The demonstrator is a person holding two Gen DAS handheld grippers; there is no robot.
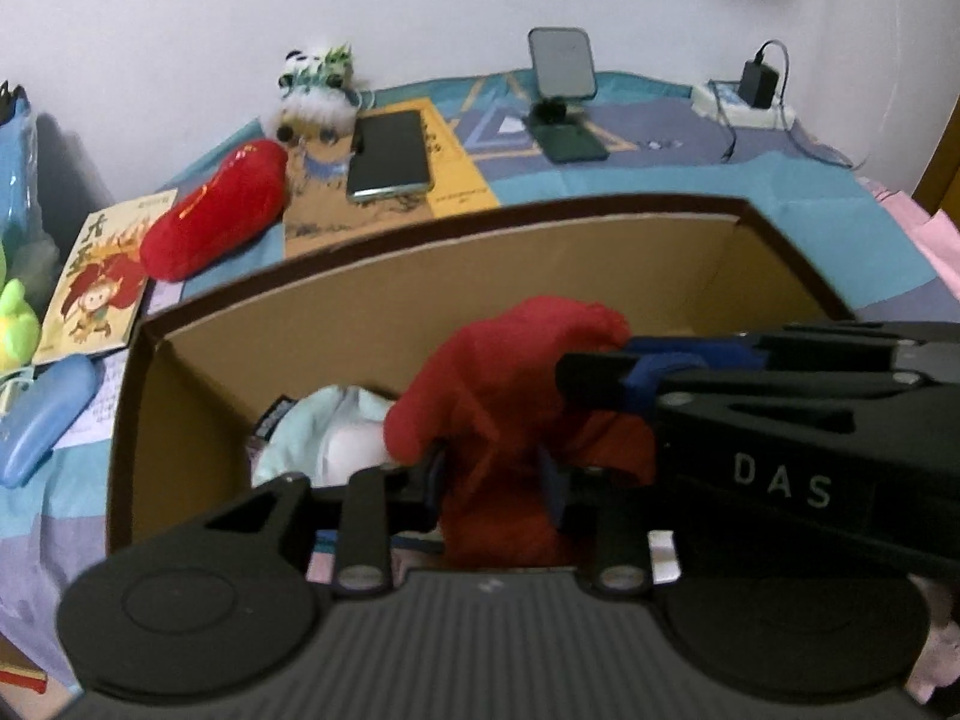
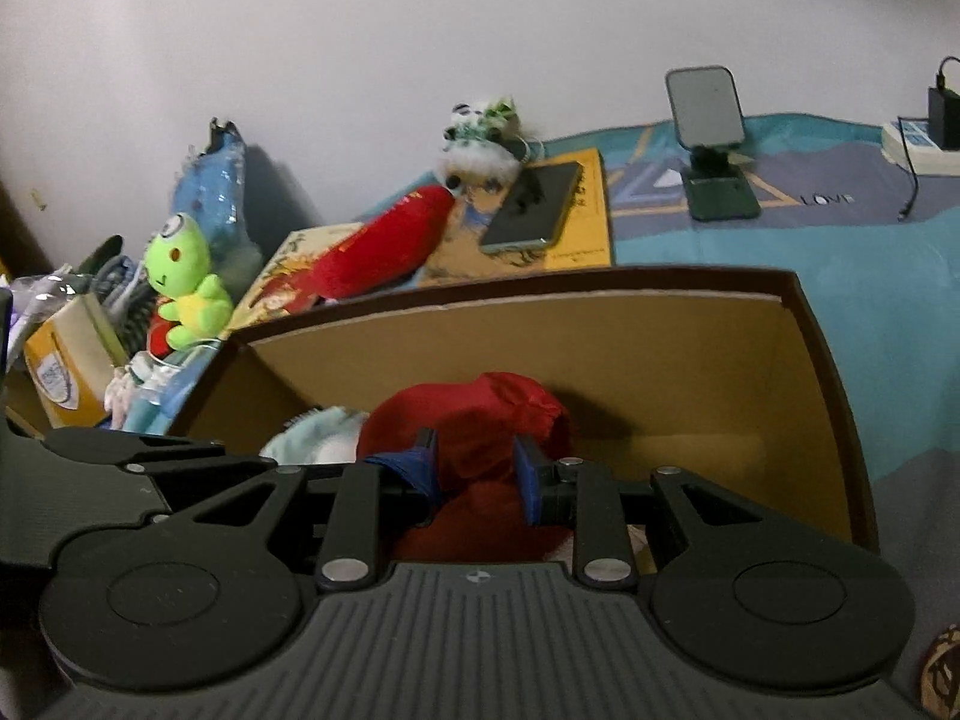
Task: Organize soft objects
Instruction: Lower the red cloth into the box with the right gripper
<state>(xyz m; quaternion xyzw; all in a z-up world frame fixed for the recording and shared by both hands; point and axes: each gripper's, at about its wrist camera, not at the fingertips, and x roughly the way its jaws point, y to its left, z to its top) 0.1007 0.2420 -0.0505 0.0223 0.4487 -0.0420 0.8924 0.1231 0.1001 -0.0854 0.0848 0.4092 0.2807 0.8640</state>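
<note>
Both grippers reach down into the open cardboard box (image 2: pixel 810 372) at centre frame, sharing one red soft cloth item (image 2: pixel 498 414). The right gripper (image 2: pixel 477 468) has its blue pads (image 2: pixel 523 471) pinched together on the red fabric, which bunches up above them; the left gripper (image 1: pixel 495 474) sits with its pads apart on either side of the same red bundle, so it looks to be letting go rather than holding. In the left wrist view the right gripper's black body crosses in from the right edge of frame, close beside the left one. A pale mint-and-white soft item (image 1: pixel 324 432) already lies in the box's lower left corner, touching the red one. Judgement: the step is depositing the red piece; best to lower it onto the bare box floor right of the pale item, free the right pads only once the cloth rests, then draw both tools straight up so no fold snags. Both grippers tilt steeply downward over the near wall. Still outside, upper left: red plush cushion (image 2: pixel 384 246), green frog plush (image 2: pixel 183 276), panda plush (image 2: pixel 480 141).
</note>
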